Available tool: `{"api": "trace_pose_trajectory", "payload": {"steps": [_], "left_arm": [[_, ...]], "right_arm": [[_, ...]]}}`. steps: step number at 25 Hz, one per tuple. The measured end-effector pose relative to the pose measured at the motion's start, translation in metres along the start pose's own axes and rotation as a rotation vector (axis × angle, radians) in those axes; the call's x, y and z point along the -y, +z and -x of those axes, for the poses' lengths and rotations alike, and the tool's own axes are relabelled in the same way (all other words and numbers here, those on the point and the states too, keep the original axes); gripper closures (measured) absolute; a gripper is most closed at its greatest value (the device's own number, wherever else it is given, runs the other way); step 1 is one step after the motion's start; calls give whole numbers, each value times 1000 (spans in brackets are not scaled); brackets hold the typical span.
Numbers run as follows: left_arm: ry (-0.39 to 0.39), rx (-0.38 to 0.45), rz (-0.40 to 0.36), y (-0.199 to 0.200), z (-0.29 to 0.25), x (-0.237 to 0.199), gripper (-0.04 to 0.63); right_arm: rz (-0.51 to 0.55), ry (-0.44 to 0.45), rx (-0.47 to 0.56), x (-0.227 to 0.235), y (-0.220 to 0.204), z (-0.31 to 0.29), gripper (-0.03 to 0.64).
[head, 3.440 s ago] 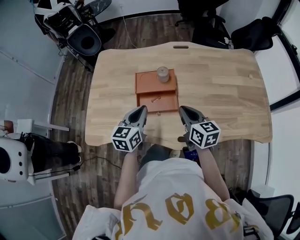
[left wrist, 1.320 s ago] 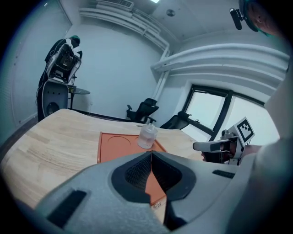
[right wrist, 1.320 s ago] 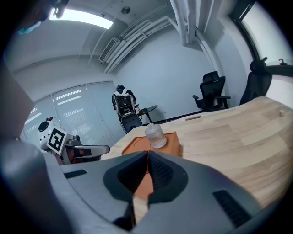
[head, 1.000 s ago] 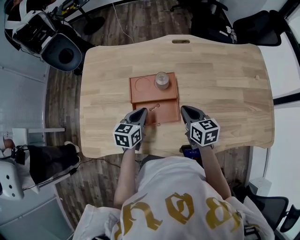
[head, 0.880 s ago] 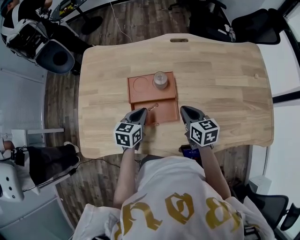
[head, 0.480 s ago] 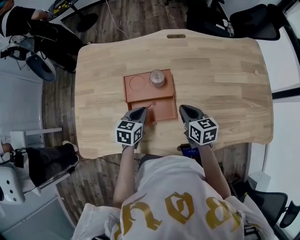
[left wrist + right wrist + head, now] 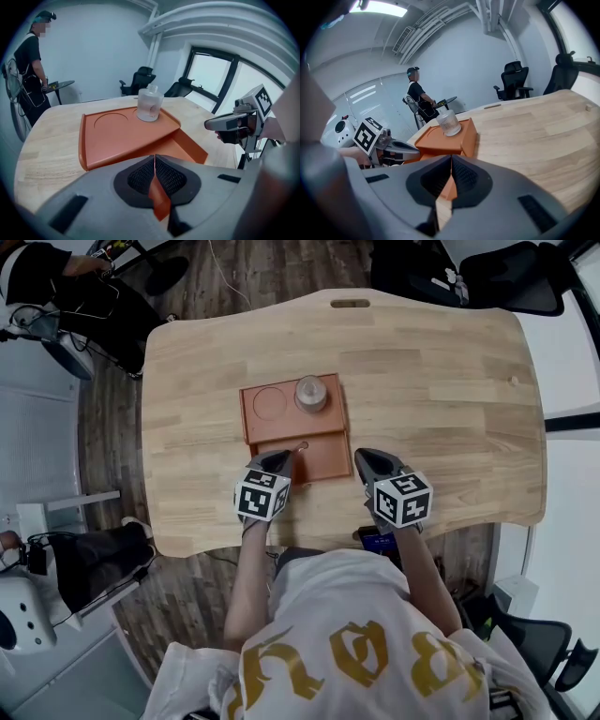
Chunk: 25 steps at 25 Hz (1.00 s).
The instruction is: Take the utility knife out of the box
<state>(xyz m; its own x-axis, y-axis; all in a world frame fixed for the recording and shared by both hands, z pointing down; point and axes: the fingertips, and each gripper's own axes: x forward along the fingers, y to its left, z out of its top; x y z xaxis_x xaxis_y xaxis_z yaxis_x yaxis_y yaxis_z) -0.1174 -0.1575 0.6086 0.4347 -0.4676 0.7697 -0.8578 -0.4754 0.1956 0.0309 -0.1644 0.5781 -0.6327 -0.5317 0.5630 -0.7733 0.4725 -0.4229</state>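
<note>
Plank flooring surrounds our pale bench, chairs beyond. The orange box sits mid-bench. Our left gripper and right gripper flank its near end, fingers clenched empty. A jar tops it, and the utility knife lies in its open tray.

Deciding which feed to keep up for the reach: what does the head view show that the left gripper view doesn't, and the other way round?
Only the head view: a small slim object, possibly the utility knife, lying in the open lower compartment of the orange box, and the left gripper seen from above. Only the left gripper view: its fingers pressed together with nothing between them. Both: the orange box, the clear jar on its raised part, and the right gripper.
</note>
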Motion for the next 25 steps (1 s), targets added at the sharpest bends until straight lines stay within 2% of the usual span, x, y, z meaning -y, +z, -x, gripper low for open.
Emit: {"api": "trace_pose_trajectory", "payload": {"steps": [8,13,15,18,25], "left_arm": [[-11,-95,-59,-8,-18,0,583],[-19,-117,-111,-6,-27,2,581],[-19,-146,-137,-10,-33,2,563],[-19,-202,-158,-16,-40,2,496],[-20,-291,-191,-27,-58,0,482]], "right_arm": [[-25,-6,-10,10,-1,-9,604],[-44,6,-2,12,1,-14,604],[-56,15,9,11,4,-16,604],[-61,19,6,13,5,-20,604],[-72,9,-12,24,1,-23,604]]}}
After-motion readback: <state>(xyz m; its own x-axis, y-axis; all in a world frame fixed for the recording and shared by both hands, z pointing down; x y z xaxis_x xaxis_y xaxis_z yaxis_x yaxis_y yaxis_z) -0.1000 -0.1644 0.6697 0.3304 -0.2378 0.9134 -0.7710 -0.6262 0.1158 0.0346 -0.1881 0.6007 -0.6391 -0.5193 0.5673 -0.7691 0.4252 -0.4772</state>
